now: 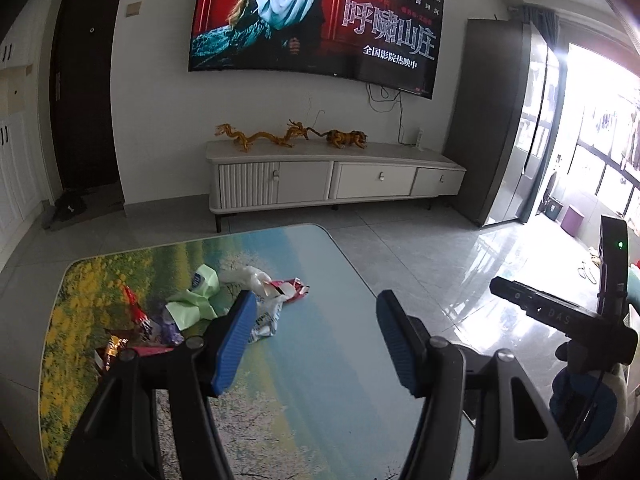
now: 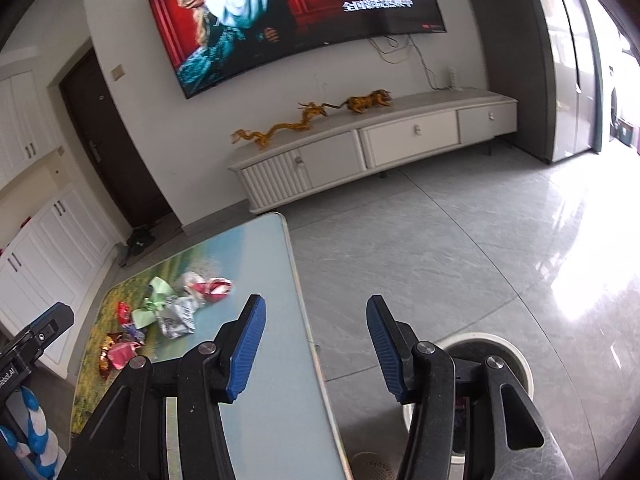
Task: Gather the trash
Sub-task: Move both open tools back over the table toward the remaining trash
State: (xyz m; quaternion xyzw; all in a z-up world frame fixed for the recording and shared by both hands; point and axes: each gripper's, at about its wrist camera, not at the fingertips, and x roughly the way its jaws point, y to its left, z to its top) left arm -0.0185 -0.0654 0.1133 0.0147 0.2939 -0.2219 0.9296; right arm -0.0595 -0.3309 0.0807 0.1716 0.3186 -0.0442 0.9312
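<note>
Crumpled wrappers lie in a pile on the landscape-print table (image 1: 320, 360): a green wrapper (image 1: 196, 300), a white and grey one (image 1: 266, 320), a red and white one (image 1: 292, 290) and red and gold ones (image 1: 116, 350). My left gripper (image 1: 316, 344) is open and empty above the table, just right of the pile. My right gripper (image 2: 316, 350) is open and empty over the table's right edge (image 2: 308, 340). The pile (image 2: 172, 312) lies to its left. A round white trash bin (image 2: 492, 364) stands on the floor under its right finger.
A white TV cabinet (image 1: 332, 180) with golden dragon and tiger figures stands against the far wall under a big screen. Grey tiled floor (image 2: 460, 240) lies right of the table. The other gripper's body (image 1: 576, 312) shows at the right of the left wrist view.
</note>
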